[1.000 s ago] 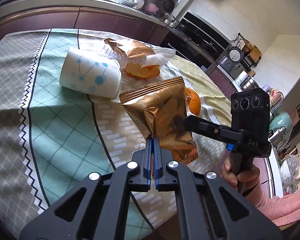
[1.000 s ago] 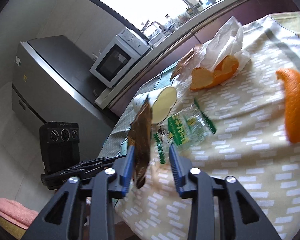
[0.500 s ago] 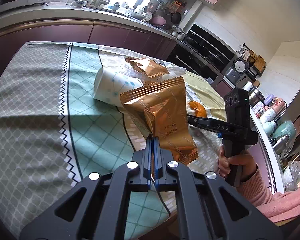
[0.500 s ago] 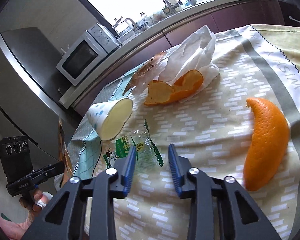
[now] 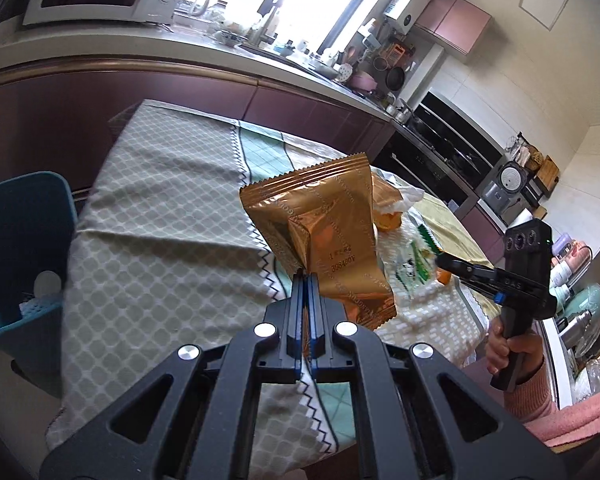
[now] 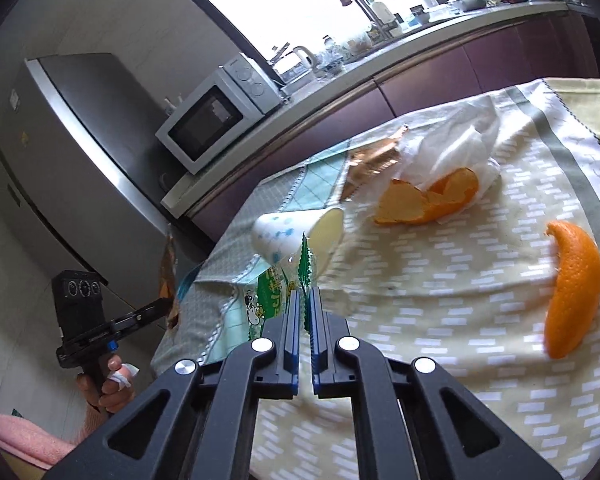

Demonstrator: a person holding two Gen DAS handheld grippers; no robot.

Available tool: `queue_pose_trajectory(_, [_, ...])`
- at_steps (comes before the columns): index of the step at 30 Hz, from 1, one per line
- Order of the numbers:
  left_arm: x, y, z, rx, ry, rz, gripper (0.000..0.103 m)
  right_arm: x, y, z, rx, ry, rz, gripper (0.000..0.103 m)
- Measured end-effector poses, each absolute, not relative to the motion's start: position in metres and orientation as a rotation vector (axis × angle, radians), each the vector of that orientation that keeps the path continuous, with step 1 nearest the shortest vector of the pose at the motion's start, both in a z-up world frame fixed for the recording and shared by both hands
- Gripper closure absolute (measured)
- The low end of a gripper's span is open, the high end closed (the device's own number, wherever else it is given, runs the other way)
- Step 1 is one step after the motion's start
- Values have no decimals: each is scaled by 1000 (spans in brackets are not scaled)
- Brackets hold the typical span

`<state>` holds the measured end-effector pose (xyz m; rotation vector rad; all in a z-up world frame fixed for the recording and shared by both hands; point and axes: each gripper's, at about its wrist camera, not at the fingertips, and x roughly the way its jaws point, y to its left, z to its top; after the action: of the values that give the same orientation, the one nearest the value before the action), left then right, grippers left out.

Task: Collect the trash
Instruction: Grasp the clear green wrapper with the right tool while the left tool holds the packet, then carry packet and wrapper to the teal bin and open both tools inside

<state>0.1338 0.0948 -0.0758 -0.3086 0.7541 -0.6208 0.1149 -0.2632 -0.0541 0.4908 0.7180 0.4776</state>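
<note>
Moved: left hand-held gripper (image 5: 305, 280) swung gold wrapper (image 5: 324, 236) off table (image 5: 160, 216) twd blue bin (image 5: 16, 240) at 9 | right hand-held gripper (image 6: 305, 298) shut on green wrapper (image 6: 274, 292) | risk: thin corner grips, wrappers cd slip & drop b4 bin

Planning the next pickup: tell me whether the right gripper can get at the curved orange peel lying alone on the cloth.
Probably not yet: the right gripper is shut on the green wrapper. The path to the orange peel itself looks clear.
</note>
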Motion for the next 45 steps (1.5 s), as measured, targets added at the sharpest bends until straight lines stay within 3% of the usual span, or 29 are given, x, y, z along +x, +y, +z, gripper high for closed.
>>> queue_pose_trajectory(10, [140, 210, -69, -358, 696, -399, 100, 152, -149, -16, 361, 720, 718, 99])
queue_pose_trajectory(21, [168, 297, -94, -373, 742, -189, 100, 233, 12, -26, 200, 832, 866, 99])
queue_pose_trajectory(34, [211, 324, -138, -353, 849, -76, 96, 299, 82, -78, 159, 999, 797, 99])
queue_pose_trajectory(45, [224, 322, -158, -372, 885, -59, 94, 311, 91, -101, 171, 1063, 766, 89])
